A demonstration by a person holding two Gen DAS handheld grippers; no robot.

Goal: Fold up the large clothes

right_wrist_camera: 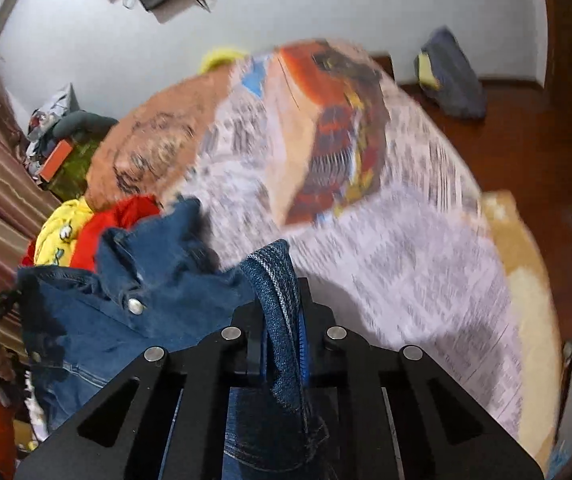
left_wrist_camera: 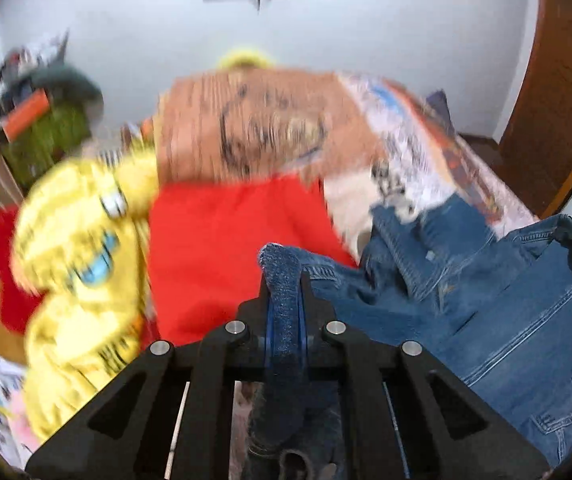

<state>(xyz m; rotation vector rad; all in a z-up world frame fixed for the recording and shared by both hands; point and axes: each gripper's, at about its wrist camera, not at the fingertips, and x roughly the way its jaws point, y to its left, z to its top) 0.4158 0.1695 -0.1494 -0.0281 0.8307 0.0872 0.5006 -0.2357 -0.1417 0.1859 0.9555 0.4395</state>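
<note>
The denim jacket (left_wrist_camera: pixel 506 312) hung between the left gripper (left_wrist_camera: pixel 286 280) and the right gripper (right_wrist_camera: pixel 282 280), each clamped on its edge. Beyond it lay the bed (right_wrist_camera: pixel 426 280), with a pile of clothes (left_wrist_camera: pixel 226 248) to the left and pillows (left_wrist_camera: pixel 254 128) behind.

Motion blur smears the yellow garment (left_wrist_camera: pixel 82 248) and printed bedsheet (right_wrist_camera: pixel 426 264) patterns.

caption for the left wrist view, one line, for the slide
Left gripper clamps a denim jacket edge, lifted over a red garment and yellow printed garment on the bed.
</note>
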